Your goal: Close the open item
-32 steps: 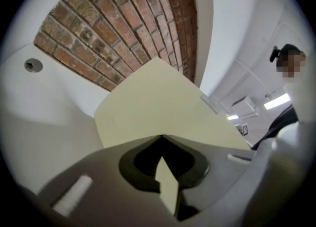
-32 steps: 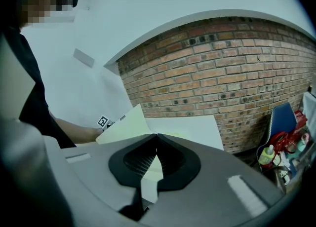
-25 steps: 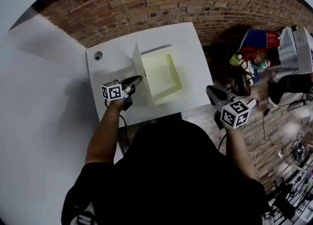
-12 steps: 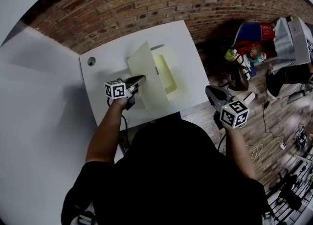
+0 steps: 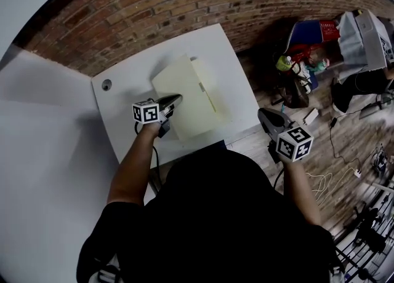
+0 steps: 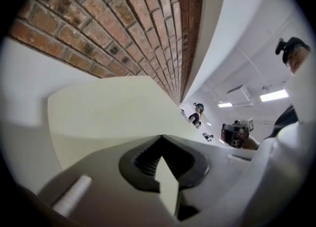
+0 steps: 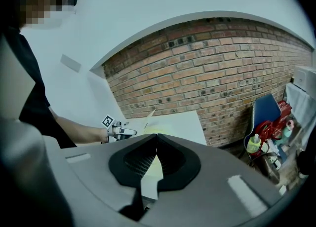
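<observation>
The lid (image 5: 183, 94) lies almost flat on the pale yellow box (image 5: 208, 86) on the counter (image 5: 123, 100). The left gripper (image 5: 175, 98), jaws together, rests on the lid, which likely needs a final press. The right gripper (image 5: 263, 114), jaws together and empty, hangs aside.

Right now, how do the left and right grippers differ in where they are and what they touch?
The left gripper is over the white table, its tips against the pale yellow lid. The right gripper is held off the table's edge, above the floor, touching nothing. The left is so close that the lid fills its view; the right sees it from afar. Both have their jaws shut and grip nothing.
</observation>
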A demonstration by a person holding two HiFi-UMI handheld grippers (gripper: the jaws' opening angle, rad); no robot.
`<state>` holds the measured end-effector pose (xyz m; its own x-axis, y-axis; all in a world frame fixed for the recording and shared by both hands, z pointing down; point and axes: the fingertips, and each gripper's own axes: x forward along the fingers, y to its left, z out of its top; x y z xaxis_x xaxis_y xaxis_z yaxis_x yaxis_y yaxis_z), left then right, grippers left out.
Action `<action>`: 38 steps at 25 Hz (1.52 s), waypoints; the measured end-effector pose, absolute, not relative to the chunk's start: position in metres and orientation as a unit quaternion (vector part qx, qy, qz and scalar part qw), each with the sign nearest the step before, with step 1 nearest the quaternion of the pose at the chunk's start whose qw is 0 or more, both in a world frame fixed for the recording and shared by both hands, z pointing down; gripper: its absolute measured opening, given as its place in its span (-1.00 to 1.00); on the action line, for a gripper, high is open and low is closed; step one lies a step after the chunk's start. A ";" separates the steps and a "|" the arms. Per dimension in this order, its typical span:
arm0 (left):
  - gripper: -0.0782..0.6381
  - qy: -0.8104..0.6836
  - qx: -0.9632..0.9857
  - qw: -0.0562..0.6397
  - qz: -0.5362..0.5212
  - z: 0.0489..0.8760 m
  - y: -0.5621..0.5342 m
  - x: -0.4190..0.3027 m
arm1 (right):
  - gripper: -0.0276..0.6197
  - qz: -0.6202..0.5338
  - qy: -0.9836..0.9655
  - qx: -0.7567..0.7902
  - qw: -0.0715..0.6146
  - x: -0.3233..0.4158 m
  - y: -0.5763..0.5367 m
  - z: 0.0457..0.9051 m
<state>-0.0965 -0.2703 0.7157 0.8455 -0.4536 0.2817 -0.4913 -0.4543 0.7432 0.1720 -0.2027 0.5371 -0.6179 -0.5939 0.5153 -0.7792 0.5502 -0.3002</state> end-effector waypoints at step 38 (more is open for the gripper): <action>-0.78 -0.261 0.830 0.417 0.265 0.783 -0.301 -0.033 | -0.90 0.301 -0.838 0.416 0.183 0.211 -0.222 0.566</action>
